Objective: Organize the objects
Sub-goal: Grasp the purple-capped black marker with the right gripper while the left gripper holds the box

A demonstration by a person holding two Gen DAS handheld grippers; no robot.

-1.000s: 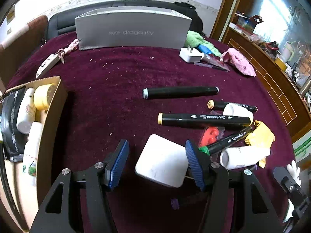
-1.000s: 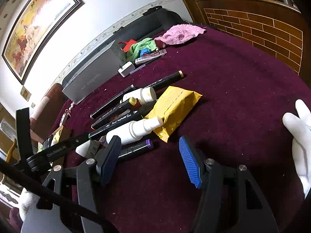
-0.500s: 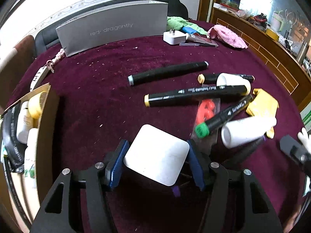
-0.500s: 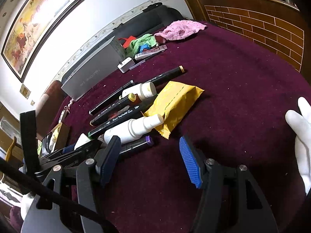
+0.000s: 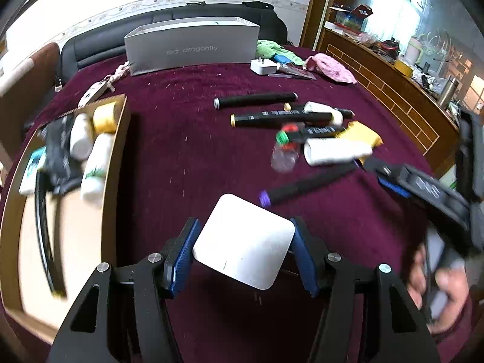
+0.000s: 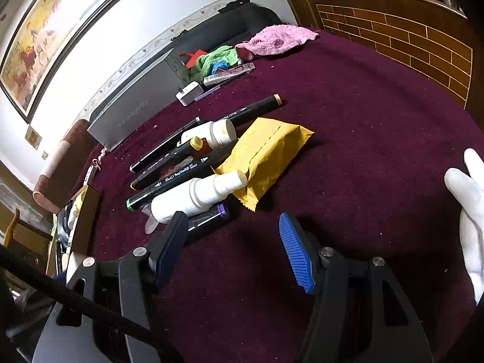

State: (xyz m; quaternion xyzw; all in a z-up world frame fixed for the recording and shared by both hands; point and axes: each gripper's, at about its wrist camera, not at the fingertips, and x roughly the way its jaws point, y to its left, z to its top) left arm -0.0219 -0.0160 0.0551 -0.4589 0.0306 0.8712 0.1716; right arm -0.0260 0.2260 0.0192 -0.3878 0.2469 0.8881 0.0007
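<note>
A desk [image 5: 187, 157] covered in dark maroon, lint-flecked velvet is seen, with brick-patterned wood panelling at the right and a framed painting [image 6: 51, 39] on the white wall. A smooth white square block with rounded corners [image 5: 245, 249] is clamped between the blue ribbed pads of the left tool [image 5: 243, 260], right of an open cardboard box [image 5: 116, 163]. The right tool [image 6: 230, 251] stands apart, empty, just near of a white spray bottle [image 6: 196, 196], black markers [image 6: 178, 178] and a crinkled yellow packet [image 6: 266, 154].
</note>
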